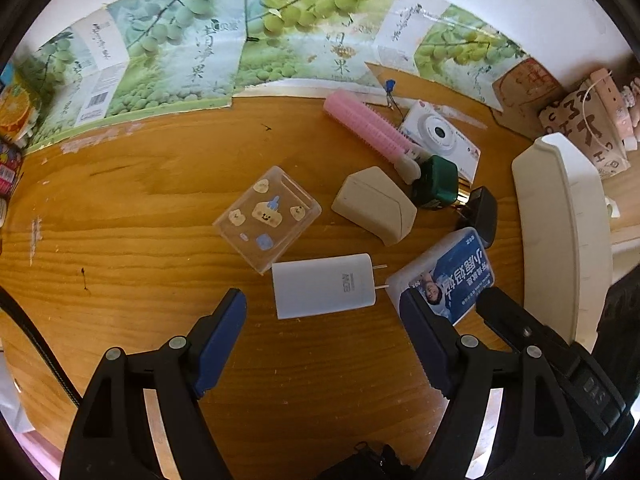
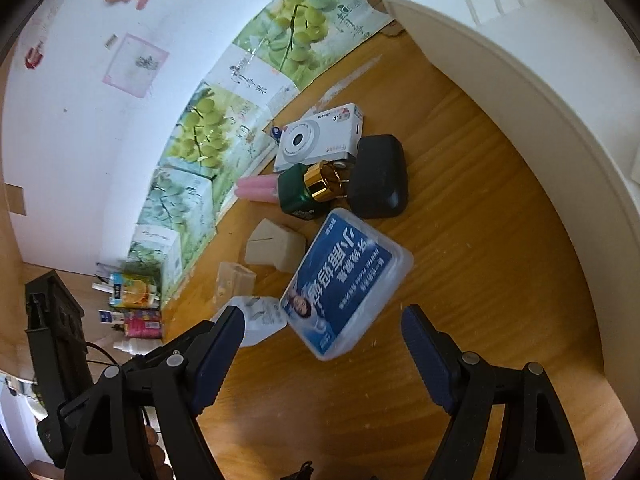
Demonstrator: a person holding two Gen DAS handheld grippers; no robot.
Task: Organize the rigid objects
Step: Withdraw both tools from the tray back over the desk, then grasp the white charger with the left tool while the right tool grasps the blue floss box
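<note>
Grainy wooden table (image 1: pixel 140 208), boxy white charger (image 1: pixel 324 286)

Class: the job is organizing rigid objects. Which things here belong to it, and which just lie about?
Job: white charger, blue-labelled case, clear sticker box, beige block, green bottle, black adapter, white bin.
Lying about: grape posters, drink cartons.

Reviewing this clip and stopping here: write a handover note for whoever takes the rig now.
Left tongs: open, empty, over the white charger.
Right tongs: open, empty, over the blue-label box.
Loose on the wooden table: clear sticker case, beige block, green bottle, black adapter, pink roller, camera box.
White bin stands at the right; its inside is hidden.
Done: nothing visibly sorted. Left: all pieces.
</note>
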